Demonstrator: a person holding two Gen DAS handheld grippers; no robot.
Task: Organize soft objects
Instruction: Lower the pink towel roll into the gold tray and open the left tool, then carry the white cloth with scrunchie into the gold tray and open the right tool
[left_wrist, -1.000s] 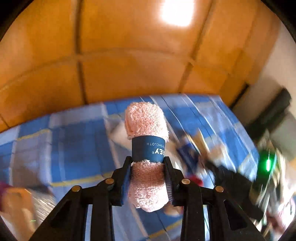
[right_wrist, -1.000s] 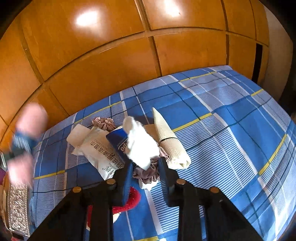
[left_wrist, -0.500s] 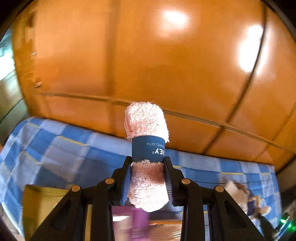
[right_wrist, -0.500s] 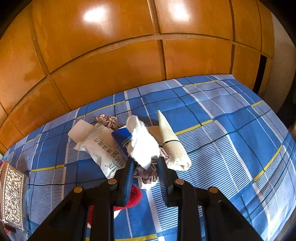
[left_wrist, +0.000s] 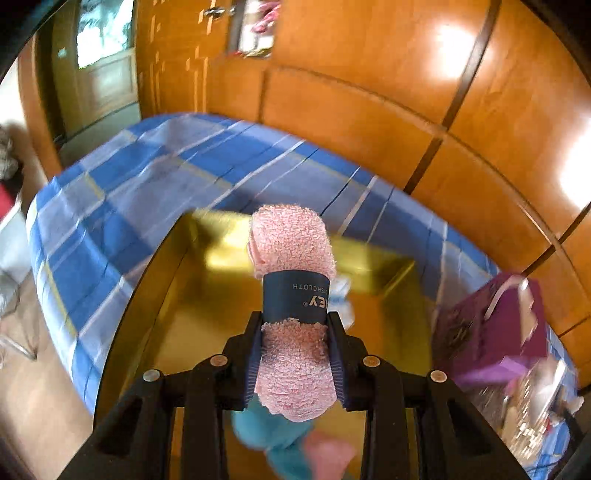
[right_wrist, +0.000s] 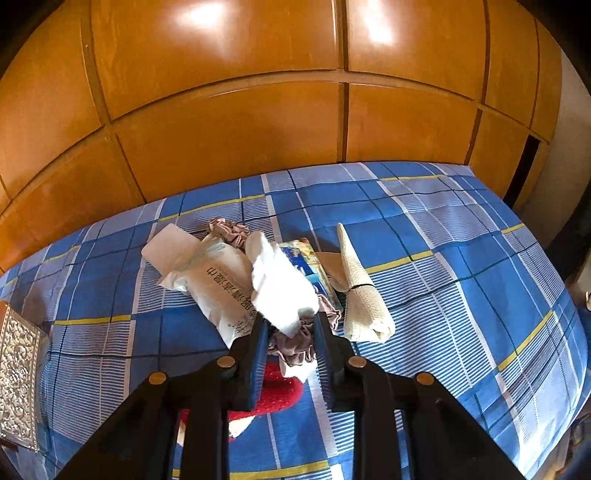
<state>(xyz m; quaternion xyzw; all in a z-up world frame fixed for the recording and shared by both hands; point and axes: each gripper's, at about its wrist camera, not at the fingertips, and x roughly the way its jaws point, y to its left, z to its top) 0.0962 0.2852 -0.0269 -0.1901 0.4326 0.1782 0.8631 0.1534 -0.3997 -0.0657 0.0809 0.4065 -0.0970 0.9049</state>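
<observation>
A: Left gripper (left_wrist: 295, 354)?

B: Pinching a pink towel roll (left_wrist: 293, 295) by its lower half, jaws pressed into the pile on both sides. Navy paper band (left_wrist: 295, 297) around the middle, just above the jaw tips. Roll upright in the view, top end sticking well past the fingers.

A: Below it?

B: Hanging over an open gold box (left_wrist: 369, 266) on the bed (left_wrist: 110, 221). Something teal (left_wrist: 269, 432) and something pink inside, blurred, at the bottom of the view. Purple box (left_wrist: 495, 332) just beside the gold one, to the right.

A: Right gripper (right_wrist: 291, 332)?

B: Closed on a white cloth (right_wrist: 280, 291), pinched at its near end, the rest standing up and away from the jaws. Held above the pile on the bed.

A: In the pile?

B: White wipes pack (right_wrist: 218, 284) with printed characters to the left. Mauve scrunchie (right_wrist: 229, 230) behind it, another mauve bit right under the jaws. Blue packet (right_wrist: 310, 266) half hidden by the cloth. Beige rolled towel (right_wrist: 358, 291) with a thin dark band on the right, touching the packet's side. Red knit piece (right_wrist: 277, 391) under the fingers, mostly covered.

A: Anything else?

B: Embossed silver lid (right_wrist: 18, 380) at the far left edge, well apart from the pile. Wooden wardrobe (right_wrist: 258, 110) along the far side of the bed
</observation>
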